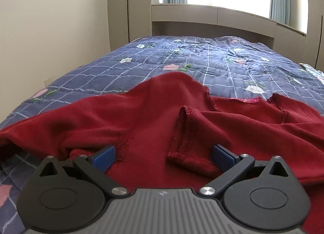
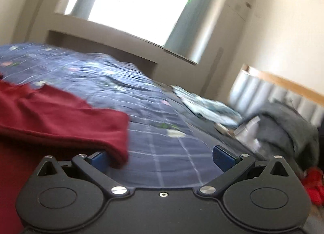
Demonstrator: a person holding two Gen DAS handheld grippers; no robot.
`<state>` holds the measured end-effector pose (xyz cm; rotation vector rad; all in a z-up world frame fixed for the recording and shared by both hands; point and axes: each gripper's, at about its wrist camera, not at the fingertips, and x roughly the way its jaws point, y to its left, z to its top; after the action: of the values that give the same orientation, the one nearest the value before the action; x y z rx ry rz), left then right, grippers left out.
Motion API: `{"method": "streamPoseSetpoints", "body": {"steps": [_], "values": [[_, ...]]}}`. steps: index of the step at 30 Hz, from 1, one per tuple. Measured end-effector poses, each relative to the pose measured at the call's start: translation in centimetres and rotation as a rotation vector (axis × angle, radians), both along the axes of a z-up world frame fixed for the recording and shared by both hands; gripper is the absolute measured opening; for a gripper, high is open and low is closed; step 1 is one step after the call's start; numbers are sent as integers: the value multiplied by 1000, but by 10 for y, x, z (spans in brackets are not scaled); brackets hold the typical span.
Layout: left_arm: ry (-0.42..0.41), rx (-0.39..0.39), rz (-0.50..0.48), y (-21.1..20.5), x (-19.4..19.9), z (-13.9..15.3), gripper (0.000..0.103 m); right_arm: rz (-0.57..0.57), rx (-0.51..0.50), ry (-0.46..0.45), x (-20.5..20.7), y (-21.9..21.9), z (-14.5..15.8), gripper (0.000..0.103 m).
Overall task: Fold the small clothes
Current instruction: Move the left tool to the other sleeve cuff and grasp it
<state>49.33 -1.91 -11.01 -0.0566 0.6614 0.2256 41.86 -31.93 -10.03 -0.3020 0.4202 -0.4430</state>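
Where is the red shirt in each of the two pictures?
Left wrist view: the red shirt fills the lower middle, spread across the frame, right in front of the open left gripper.
Right wrist view: the red shirt lies at the left side; its sleeve end reaches the right gripper.
Shared landmark: the blue checked quilt under it, with the bright window beyond.

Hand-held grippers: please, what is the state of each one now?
Left hand-held gripper: open, over the red garment, holding nothing.
Right hand-held gripper: open, holding nothing; red sleeve beside its left finger.
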Motion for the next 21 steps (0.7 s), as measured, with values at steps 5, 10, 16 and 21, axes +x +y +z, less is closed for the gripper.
{"method": "streamPoseSetpoints", "body": {"steps": [5, 10, 16, 21], "values": [[-6, 7, 1, 0, -1, -1, 103, -40, 62, 72, 2, -12, -7, 102], [-10, 16, 2, -2, -2, -2, 103, -32, 57, 118, 6, -8, -14, 102], [-12, -5, -2, 2, -2, -1, 103, -7, 87, 147, -8, -4, -11, 102], [-57, 30, 59, 9, -29, 27, 103, 75, 129, 130, -39, -1, 11, 102]]}}
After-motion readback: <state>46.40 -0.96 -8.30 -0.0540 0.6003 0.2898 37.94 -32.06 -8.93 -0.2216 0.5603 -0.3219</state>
